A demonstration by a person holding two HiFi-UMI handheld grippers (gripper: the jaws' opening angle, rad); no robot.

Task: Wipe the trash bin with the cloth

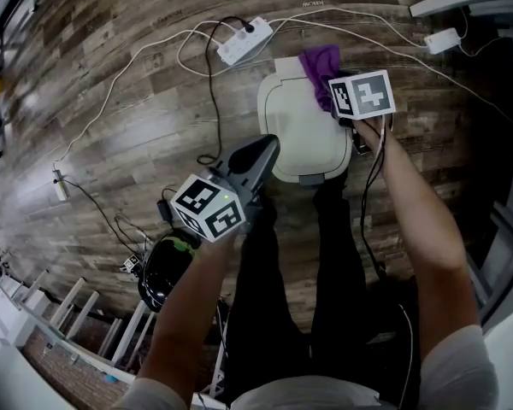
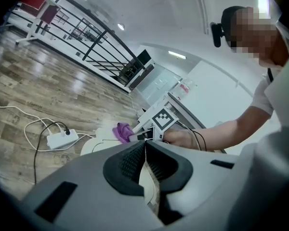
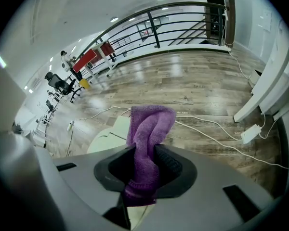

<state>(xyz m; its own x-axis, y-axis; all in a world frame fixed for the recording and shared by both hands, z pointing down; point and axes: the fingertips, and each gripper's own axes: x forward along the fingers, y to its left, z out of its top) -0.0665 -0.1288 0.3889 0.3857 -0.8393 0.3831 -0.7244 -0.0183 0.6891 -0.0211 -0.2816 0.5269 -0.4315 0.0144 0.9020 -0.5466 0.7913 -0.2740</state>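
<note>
In the head view, my left gripper point(image 1: 261, 156) sits nearest, above the near edge of the white trash bin point(image 1: 295, 131). My right gripper point(image 1: 338, 101) holds the purple cloth point(image 1: 319, 65) at the lid's far right corner.

Left gripper view: the jaws are pressed together on nothing.

Right gripper view: the jaws pinch a bunched fold of cloth.

Nothing steadies the bin, so I reckon a hard wipe could shove it into the power strip point(image 1: 244, 41) cables.
</note>
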